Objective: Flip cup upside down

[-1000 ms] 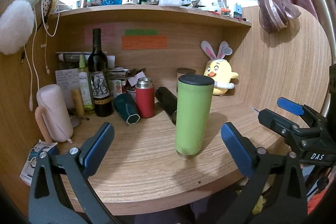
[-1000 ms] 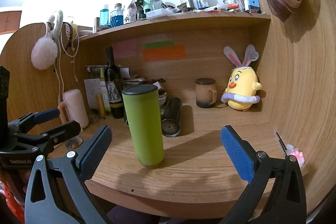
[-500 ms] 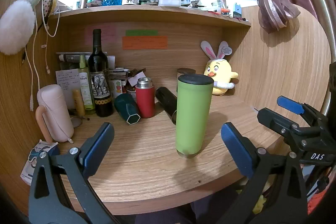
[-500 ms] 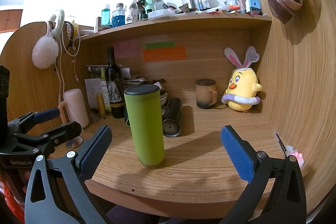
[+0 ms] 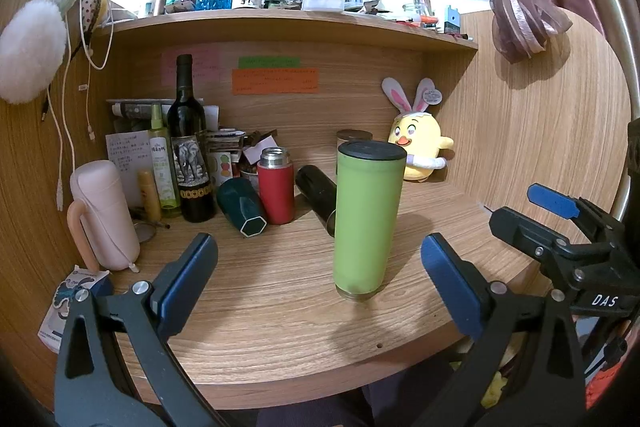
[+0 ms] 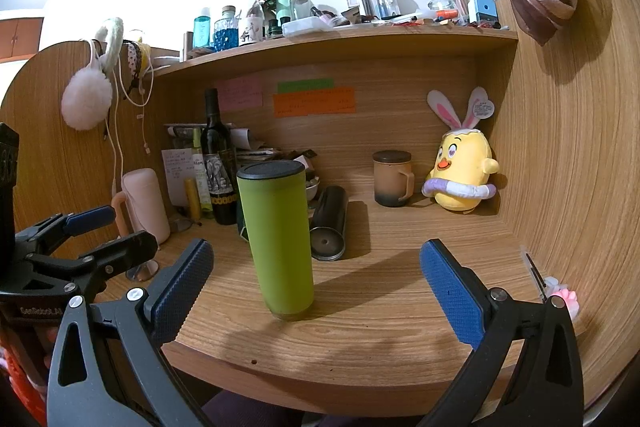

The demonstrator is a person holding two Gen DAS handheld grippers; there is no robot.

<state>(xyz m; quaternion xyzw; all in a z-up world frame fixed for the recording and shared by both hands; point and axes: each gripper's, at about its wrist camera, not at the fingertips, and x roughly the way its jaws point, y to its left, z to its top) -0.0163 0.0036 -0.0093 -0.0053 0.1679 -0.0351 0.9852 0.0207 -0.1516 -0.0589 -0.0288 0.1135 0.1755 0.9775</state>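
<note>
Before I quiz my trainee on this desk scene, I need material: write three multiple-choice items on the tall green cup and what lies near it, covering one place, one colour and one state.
1. Where does the green cup stand?
A. on the desk, near its front edge
B. on the top shelf
C. between a tool's fingers

2. What colour is the small flask behind it to the left?
A. yellow
B. red
C. white

3. How does the black tumbler behind the cup lie?
A. upright
B. hanging
C. on its side

Answers: 1 A, the cup rests on the desk with both tools apart from it. 2 B, its body is red under a silver top. 3 C, its round end faces the right wrist camera.
</note>
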